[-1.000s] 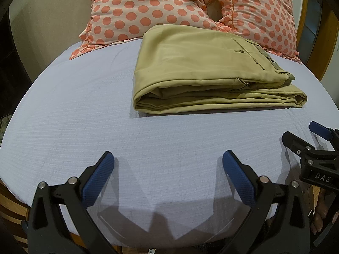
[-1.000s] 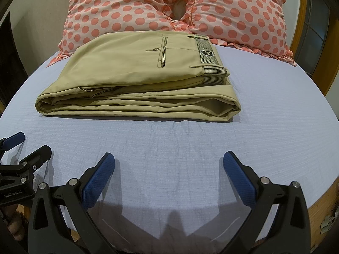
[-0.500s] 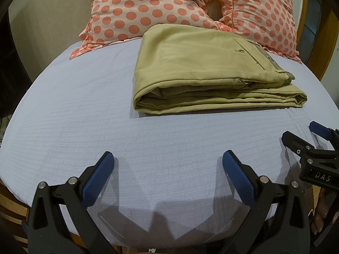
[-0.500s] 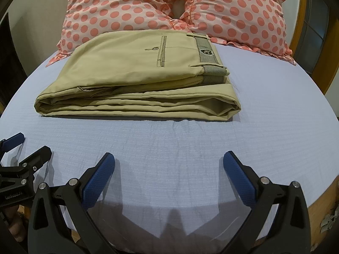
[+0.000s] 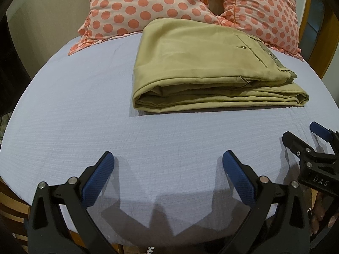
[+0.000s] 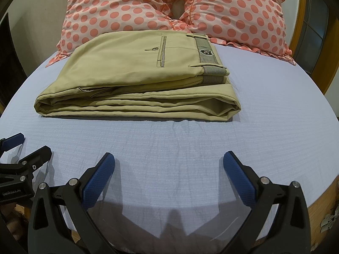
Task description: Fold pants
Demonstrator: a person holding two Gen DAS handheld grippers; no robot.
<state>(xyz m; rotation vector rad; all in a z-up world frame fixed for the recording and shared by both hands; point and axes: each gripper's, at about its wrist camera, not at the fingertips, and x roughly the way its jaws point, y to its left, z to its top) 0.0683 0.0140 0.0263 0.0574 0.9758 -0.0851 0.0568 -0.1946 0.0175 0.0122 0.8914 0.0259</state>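
Khaki pants [image 5: 203,67] lie folded in a neat flat stack on the pale blue bed sheet [image 5: 74,110], back pocket and striped waistband on top; they also show in the right wrist view [image 6: 135,74]. My left gripper [image 5: 167,163] is open and empty, over the sheet near the bed's front edge, well short of the pants. My right gripper [image 6: 168,163] is open and empty too, likewise short of the pants. Each gripper shows in the other's view: the right one [image 5: 305,139] and the left one [image 6: 25,148].
Two pink polka-dot pillows [image 6: 118,10] [image 6: 239,10] lean at the head of the bed just behind the pants. A wooden bed frame [image 6: 317,211] shows under the sheet's front edge. A wooden door frame [image 6: 300,21] stands at the right.
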